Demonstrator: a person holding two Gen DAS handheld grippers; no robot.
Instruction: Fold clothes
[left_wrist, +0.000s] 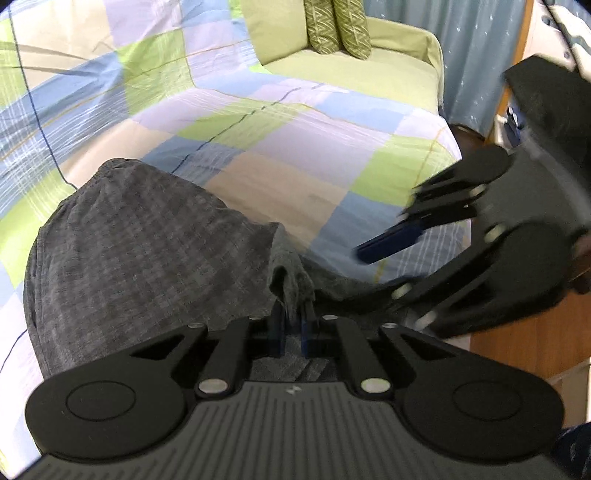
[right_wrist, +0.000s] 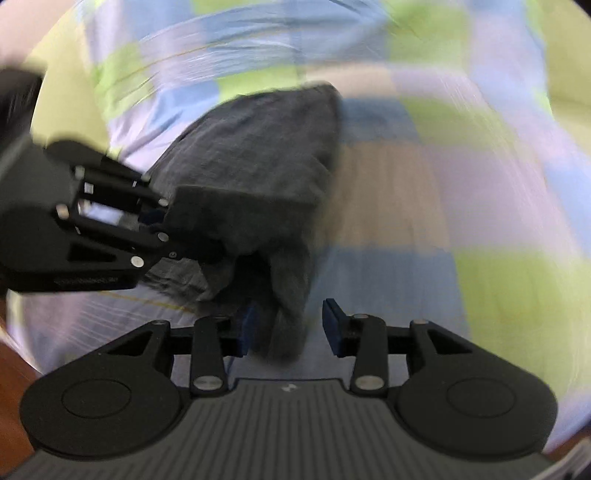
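The grey garment (left_wrist: 140, 240), a soft crinkly woven thing with a faint check, lies in a rounded heap on the bed (left_wrist: 288, 122), whose smooth quilt cover is patched in blue, lime, lilac and tan. The left claw (left_wrist: 291, 325) is clenched on a pinched-up fold of it, and to its right the right claw (right_wrist: 290, 325) is released, blue pads spread with a limp grey corner dangling between them, though that view is pretty blurry

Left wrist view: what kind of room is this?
Probably a bedroom or living room: a patchwork quilt covers a bed, with a green sofa, two cushions and a curtain behind.
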